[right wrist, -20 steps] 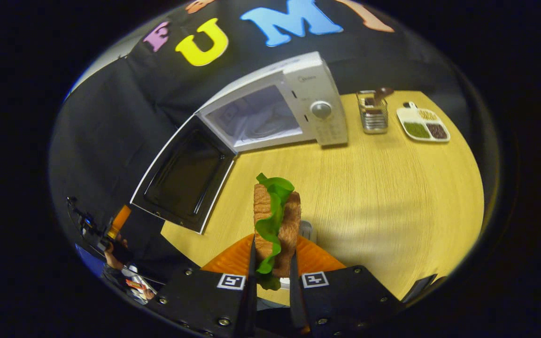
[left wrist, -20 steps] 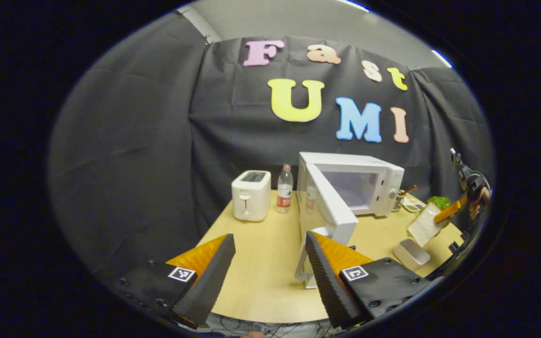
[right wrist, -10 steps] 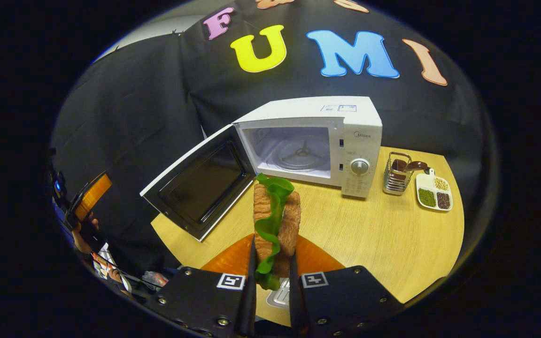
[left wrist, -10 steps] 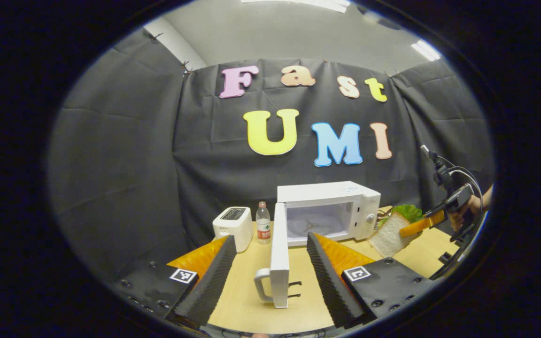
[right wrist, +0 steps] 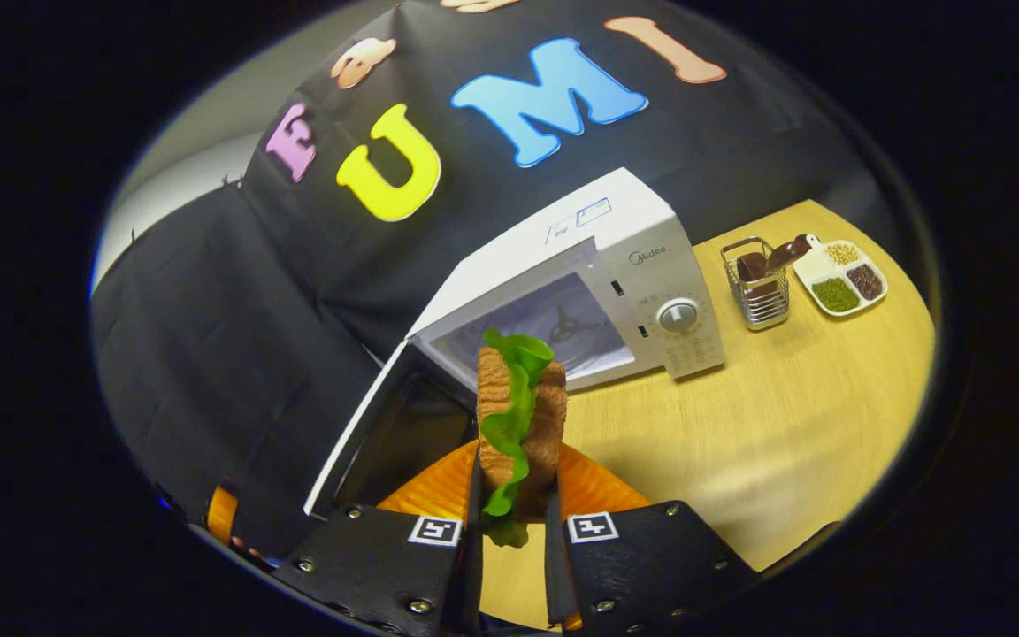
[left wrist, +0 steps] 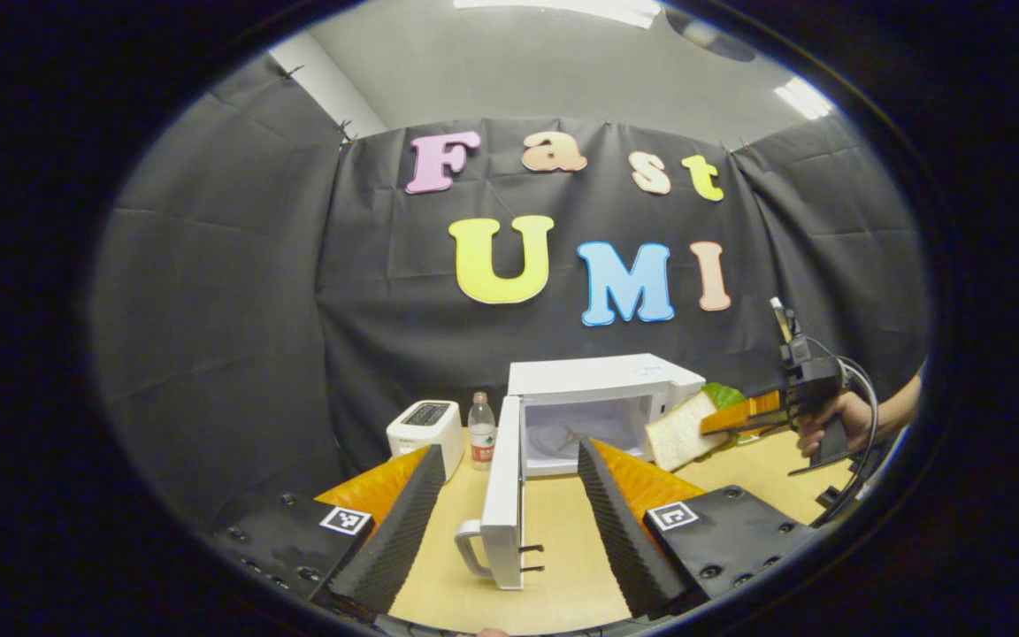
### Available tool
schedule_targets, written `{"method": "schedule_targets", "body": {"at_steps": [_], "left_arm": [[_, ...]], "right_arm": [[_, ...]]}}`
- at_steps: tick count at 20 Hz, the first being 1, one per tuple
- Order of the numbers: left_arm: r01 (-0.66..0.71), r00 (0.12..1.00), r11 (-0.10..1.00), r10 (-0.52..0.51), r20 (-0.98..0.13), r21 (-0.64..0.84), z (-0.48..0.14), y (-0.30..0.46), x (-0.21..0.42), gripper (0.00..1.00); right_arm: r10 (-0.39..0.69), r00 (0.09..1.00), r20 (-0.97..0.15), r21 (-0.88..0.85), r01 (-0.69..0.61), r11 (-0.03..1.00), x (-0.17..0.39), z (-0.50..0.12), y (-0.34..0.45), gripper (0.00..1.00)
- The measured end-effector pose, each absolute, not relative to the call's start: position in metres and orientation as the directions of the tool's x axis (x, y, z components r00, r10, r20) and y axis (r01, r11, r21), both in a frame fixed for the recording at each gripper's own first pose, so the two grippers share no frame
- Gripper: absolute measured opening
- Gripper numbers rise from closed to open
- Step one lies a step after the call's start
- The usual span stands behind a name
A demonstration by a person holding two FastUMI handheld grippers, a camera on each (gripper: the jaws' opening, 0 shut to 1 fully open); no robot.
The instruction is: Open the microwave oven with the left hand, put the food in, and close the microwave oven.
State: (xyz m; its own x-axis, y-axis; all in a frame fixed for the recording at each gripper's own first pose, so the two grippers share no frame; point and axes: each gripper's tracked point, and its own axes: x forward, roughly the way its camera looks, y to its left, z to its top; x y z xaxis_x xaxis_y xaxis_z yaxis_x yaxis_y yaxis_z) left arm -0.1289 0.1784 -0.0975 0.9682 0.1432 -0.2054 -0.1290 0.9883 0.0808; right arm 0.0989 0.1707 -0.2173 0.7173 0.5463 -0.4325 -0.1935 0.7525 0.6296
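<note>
Sandwich [right wrist: 520,416], toasted bread around green lettuce, pinched upright by the right gripper [right wrist: 509,531] before the open microwave [right wrist: 580,292]. Left gripper [left wrist: 509,522] fingers spread; toaster [left wrist: 425,429], bottle [left wrist: 480,429] at the bench's back edge.

White microwave [right wrist: 616,265] stands open; lettuce sandwich [right wrist: 518,416] upright before its cavity.

toaster [left wrist: 425,428] and bottle [left wrist: 480,430] left of microwave [left wrist: 598,398] on table [right wrist: 792,425]

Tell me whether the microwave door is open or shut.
Open. The microwave door is swung out, edge-on in the left gripper view, and the cavity with its turntable shows in the right gripper view.
</note>
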Motion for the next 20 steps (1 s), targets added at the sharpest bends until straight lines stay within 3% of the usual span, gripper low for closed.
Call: {"method": "schedule_targets", "body": {"at_steps": [9, 13, 15, 20], "left_arm": [[-0.162, 0.978, 0.982, 0.174, -0.118, 0.098, -0.033, 0.169, -0.121, 0.97], [-0.204, 0.967, 0.975, 0.215, -0.138, 0.086, -0.039, 0.175, -0.110, 0.97], [-0.215, 0.964, 0.974, 0.222, -0.145, 0.065, -0.039, 0.170, -0.105, 0.97], [-0.227, 0.950, 0.970, 0.241, -0.198, 0.088, -0.051, 0.174, -0.108, 0.97]], "right_arm": [[0.489, 0.792, -0.366, 0.862, 0.089, 0.500, 0.211, -0.264, 0.222, 0.29], [0.414, 0.837, -0.358, 0.902, 0.197, 0.383, 0.253, -0.295, 0.237, 0.25], [0.359, 0.868, -0.343, 0.923, 0.240, 0.300, 0.276, -0.307, 0.240, 0.29], [0.257, 0.903, -0.345, 0.932, 0.296, 0.212, 0.307, -0.323, 0.253, 0.29]]}}
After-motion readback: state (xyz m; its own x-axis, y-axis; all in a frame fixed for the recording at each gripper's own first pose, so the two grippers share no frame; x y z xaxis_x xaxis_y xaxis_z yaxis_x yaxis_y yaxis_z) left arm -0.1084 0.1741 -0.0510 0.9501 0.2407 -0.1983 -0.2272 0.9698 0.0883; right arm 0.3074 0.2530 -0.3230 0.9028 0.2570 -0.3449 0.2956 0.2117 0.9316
